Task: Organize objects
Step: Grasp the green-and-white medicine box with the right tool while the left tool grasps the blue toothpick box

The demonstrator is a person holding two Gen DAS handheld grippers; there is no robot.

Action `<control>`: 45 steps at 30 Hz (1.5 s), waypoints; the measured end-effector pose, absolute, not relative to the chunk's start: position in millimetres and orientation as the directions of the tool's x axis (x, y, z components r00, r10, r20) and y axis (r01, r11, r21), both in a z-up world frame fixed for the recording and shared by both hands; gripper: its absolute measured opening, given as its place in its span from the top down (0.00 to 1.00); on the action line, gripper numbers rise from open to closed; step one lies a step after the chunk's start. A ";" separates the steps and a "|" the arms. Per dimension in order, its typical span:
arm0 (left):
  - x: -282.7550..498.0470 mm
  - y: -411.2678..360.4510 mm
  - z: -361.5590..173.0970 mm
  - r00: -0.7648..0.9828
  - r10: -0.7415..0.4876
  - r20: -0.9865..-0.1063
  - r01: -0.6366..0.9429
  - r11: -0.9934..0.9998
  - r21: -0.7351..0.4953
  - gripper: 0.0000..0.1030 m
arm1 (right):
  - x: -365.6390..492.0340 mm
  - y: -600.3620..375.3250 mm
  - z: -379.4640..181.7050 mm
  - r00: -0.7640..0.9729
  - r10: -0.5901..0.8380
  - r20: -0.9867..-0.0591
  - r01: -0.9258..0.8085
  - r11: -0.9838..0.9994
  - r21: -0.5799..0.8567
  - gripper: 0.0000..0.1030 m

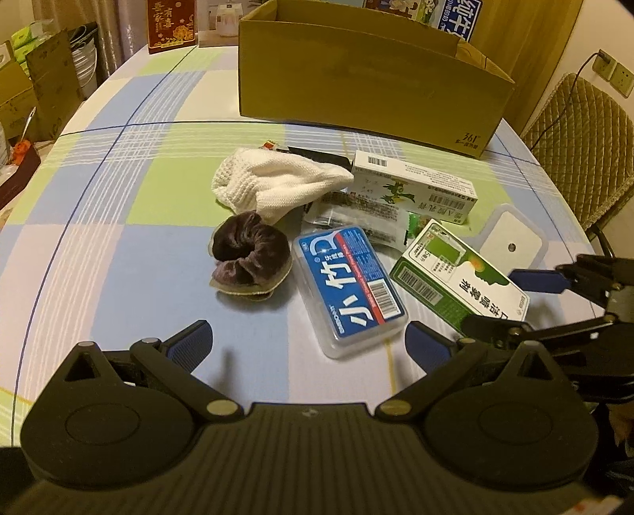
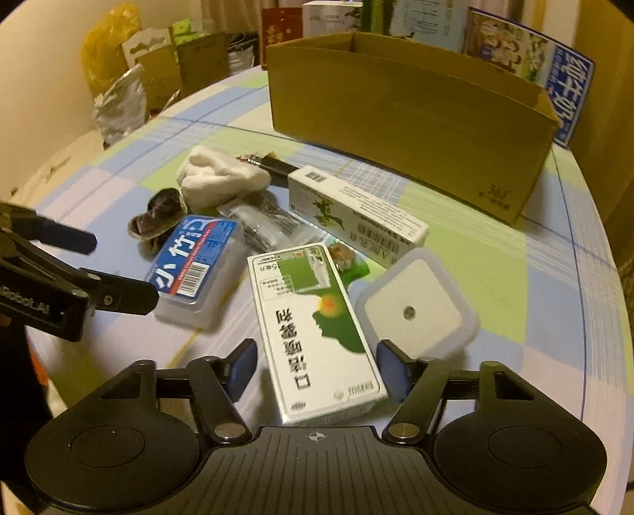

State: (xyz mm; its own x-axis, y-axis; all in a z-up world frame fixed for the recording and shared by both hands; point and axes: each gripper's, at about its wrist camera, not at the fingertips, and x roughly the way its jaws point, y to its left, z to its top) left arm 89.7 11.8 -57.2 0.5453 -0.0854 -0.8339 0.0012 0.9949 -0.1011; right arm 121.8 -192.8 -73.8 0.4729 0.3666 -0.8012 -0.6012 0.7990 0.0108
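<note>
— What lies under the white sock (image 1: 277, 184)?
— A dark flat thing (image 1: 321, 155), mostly covered; I cannot tell what.
— And inside the cardboard box (image 1: 368, 75)?
— Hidden by its near wall. The crinkled packet (image 2: 265, 226) is blurred, its print unreadable.

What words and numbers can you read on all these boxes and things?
"小竹": blue label of the clear plastic case.
"361°": corner of the cardboard box.
"口洁喷雾剂": green and white box, between the open right gripper fingers.
"Dobot.AI": side of the left gripper.
"纯牛": blue carton behind the cardboard box.
Barcodes and small print: too small to read.
</note>
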 end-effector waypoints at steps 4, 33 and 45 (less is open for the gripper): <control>95.5 10.6 -59.3 0.546 -0.092 -0.833 0.014 0.995 -0.101 0.06 | 129.4 -191.3 -77.4 0.465 0.362 -0.808 -0.587 0.809 0.025 0.43; 107.1 -14.6 -75.3 0.538 -0.089 -0.839 0.166 0.986 0.001 0.49 | 111.5 -206.1 -81.4 0.497 0.272 -0.824 -0.431 0.902 0.038 0.39; 103.9 -16.9 -76.3 0.547 -0.092 -0.832 0.170 0.985 0.003 0.50 | 105.5 -201.8 -79.0 0.506 0.284 -0.815 -0.435 0.899 0.043 0.49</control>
State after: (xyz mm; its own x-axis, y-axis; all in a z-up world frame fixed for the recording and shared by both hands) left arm 103.9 -16.9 -76.3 0.5465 -0.0922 -0.8324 0.1705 0.9854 0.0028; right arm 105.5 -201.8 -79.0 0.5056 0.2839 -0.8148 -0.4353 0.8992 0.0432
